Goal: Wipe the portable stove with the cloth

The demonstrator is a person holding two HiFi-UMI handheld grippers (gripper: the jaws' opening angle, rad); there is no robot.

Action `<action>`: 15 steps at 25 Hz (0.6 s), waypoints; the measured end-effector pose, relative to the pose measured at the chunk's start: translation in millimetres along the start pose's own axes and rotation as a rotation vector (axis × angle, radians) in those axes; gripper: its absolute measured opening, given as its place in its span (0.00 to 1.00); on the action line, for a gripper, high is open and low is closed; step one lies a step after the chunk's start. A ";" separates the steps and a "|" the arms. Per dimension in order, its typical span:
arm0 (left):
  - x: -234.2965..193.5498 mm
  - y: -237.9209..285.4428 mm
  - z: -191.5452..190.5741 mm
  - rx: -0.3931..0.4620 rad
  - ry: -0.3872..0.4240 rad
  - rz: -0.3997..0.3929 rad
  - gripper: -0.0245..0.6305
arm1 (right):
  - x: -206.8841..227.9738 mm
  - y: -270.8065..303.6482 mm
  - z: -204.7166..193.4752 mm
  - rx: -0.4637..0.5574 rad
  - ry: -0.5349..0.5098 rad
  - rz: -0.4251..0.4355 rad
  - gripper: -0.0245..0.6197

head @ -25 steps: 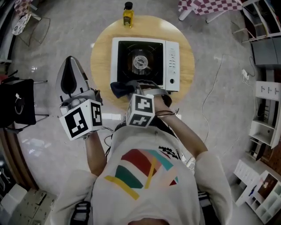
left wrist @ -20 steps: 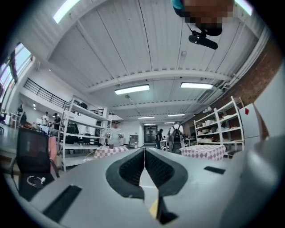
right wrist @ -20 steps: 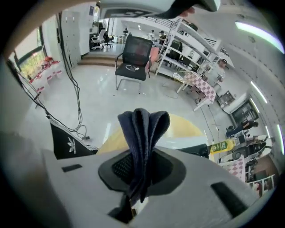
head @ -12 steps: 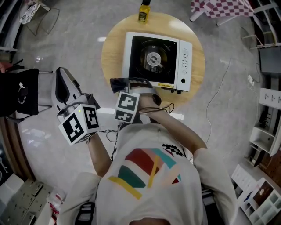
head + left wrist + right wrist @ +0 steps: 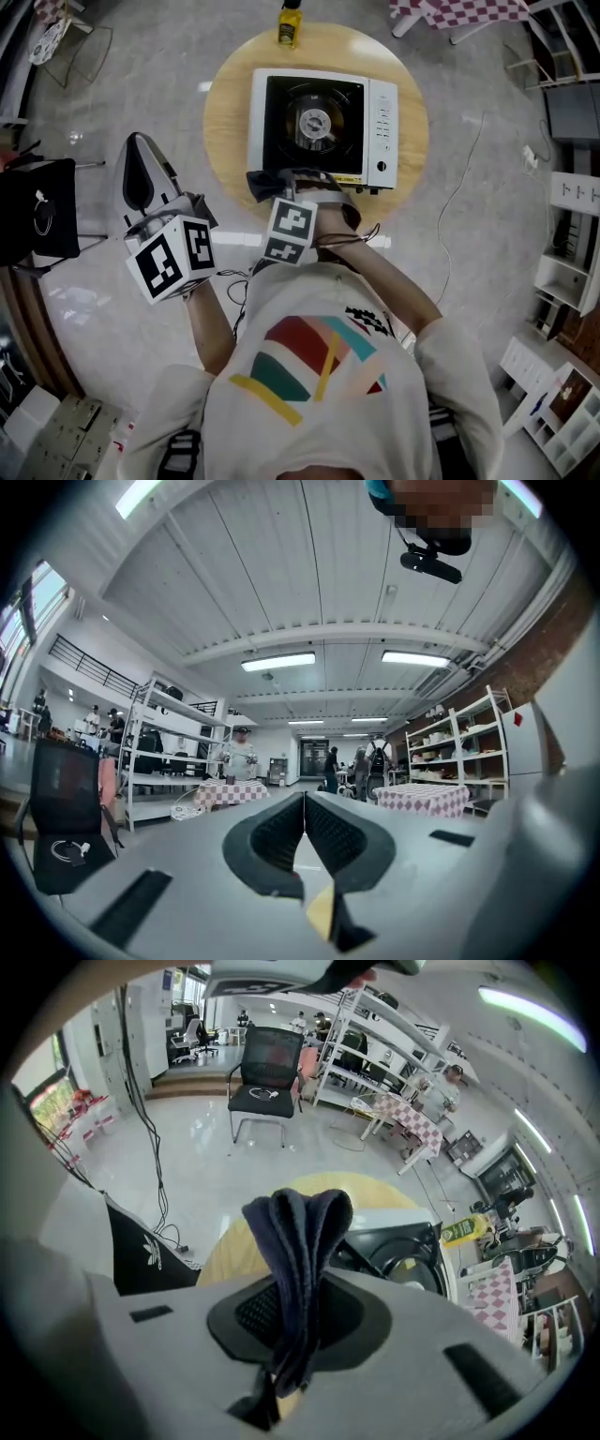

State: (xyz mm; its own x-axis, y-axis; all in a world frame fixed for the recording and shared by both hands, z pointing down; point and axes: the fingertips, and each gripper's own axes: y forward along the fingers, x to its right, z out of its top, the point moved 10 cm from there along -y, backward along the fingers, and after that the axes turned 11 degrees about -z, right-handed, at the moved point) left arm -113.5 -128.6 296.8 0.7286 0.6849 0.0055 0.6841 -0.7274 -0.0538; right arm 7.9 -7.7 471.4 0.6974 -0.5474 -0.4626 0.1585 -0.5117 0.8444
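Note:
The white portable stove (image 5: 323, 127) with a black burner top sits on a round wooden table (image 5: 225, 112). My right gripper (image 5: 281, 180) is at the stove's near left corner, shut on a dark blue cloth (image 5: 261, 181). In the right gripper view the folded cloth (image 5: 300, 1241) stands up between the jaws, with the stove (image 5: 398, 1252) just beyond it. My left gripper (image 5: 142, 150) hangs off the table to the left, over the floor. In the left gripper view it (image 5: 305, 810) points up at the ceiling, its pads touching with nothing between them.
A yellow bottle (image 5: 290, 25) stands at the table's far edge. A black chair (image 5: 37, 211) is on the left. Checked-cloth tables (image 5: 459, 11) and white shelves (image 5: 567, 272) line the right side. A cable (image 5: 457, 187) trails across the floor. Several people stand far off.
The head view has swung slightly. My right gripper keeps the cloth at the stove's near left corner with small sideways shifts. The left gripper stays raised at the left.

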 end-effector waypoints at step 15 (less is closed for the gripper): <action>35.8 30.2 -5.2 -0.001 -0.004 -0.129 0.05 | 11.3 -28.9 -149.9 -0.230 -0.028 -0.106 0.09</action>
State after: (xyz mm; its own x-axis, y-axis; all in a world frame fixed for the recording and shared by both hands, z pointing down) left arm -66.6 -126.3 300.5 0.6347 0.7727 0.0082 0.7720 -0.6335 -0.0519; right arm 116.0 100.2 482.4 0.6494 -0.5183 -0.5565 0.3871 -0.4045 0.8285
